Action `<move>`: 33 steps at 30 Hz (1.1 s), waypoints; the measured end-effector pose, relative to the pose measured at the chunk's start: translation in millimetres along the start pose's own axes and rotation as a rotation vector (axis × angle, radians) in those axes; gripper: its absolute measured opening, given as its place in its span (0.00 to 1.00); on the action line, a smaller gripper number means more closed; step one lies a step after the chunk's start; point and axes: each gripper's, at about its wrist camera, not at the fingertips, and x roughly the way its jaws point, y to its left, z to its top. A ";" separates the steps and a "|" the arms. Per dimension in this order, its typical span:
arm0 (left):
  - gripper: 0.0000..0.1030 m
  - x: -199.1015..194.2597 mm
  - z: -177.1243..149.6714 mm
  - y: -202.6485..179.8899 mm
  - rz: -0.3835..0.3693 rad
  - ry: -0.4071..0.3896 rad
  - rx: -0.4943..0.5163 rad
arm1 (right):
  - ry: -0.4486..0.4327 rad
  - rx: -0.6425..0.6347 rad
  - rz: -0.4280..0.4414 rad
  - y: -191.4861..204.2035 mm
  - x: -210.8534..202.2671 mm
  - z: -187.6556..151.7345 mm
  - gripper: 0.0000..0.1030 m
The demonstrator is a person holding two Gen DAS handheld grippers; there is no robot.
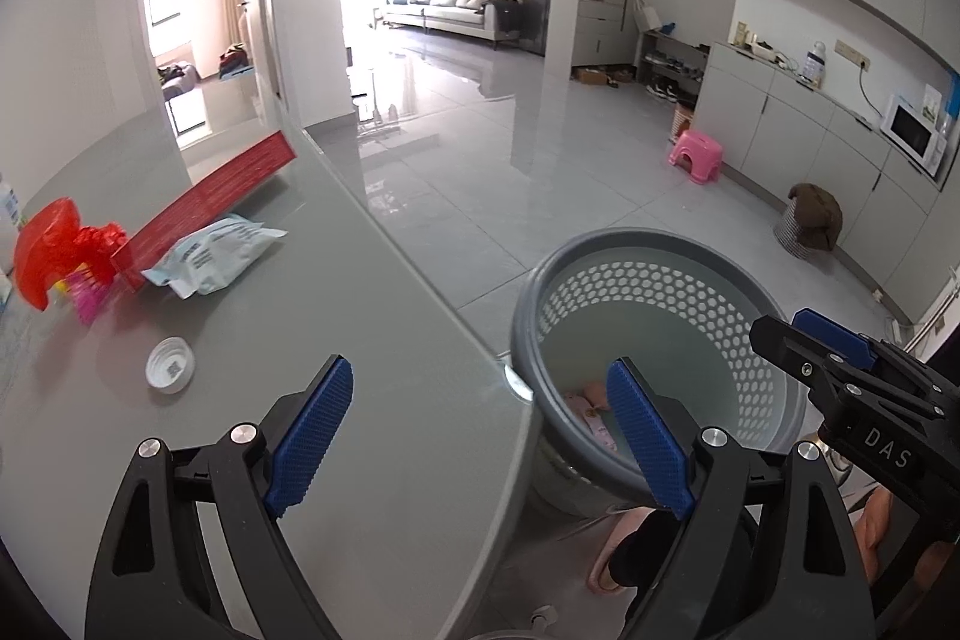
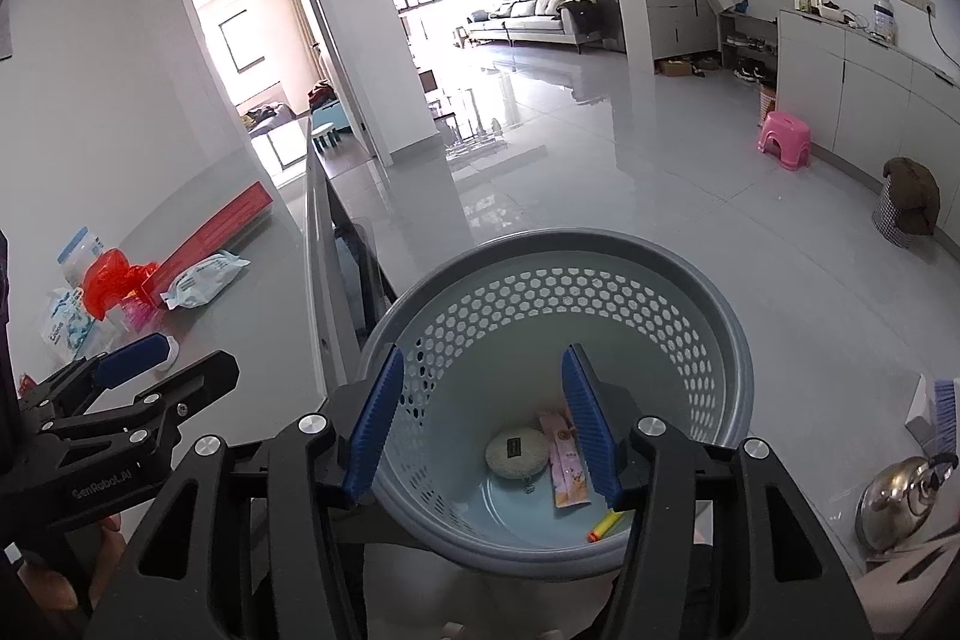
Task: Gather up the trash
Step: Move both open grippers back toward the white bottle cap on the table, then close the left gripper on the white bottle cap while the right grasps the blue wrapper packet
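A grey perforated trash basket (image 2: 714,316) stands on the floor beside the grey table; it also shows in the left wrist view (image 1: 654,244). Inside lie a round whitish sponge (image 2: 516,454), a pink wrapper (image 2: 567,466) and a yellow-orange stick (image 2: 605,525). My right gripper (image 2: 480,427) is open and empty above the basket. My left gripper (image 1: 480,436) is open and empty over the table's corner. On the table lie a white bottle cap (image 1: 170,365), a pale blue wipes pack (image 1: 210,256), a red plastic bag (image 1: 57,250) and a red box (image 1: 216,196).
The table edge (image 1: 420,280) runs diagonally next to the basket. A pink stool (image 1: 696,155), a draped laundry basket (image 1: 810,220) and cabinets stand on the right. A metal kettle (image 2: 906,490) sits on the floor at lower right. A plastic bottle (image 2: 78,250) stands behind the bag.
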 end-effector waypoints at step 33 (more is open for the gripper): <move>0.87 23.4 -34.0 179.8 0.332 0.107 -0.364 | 0.087 -0.240 0.230 131.0 70.1 14.1 0.66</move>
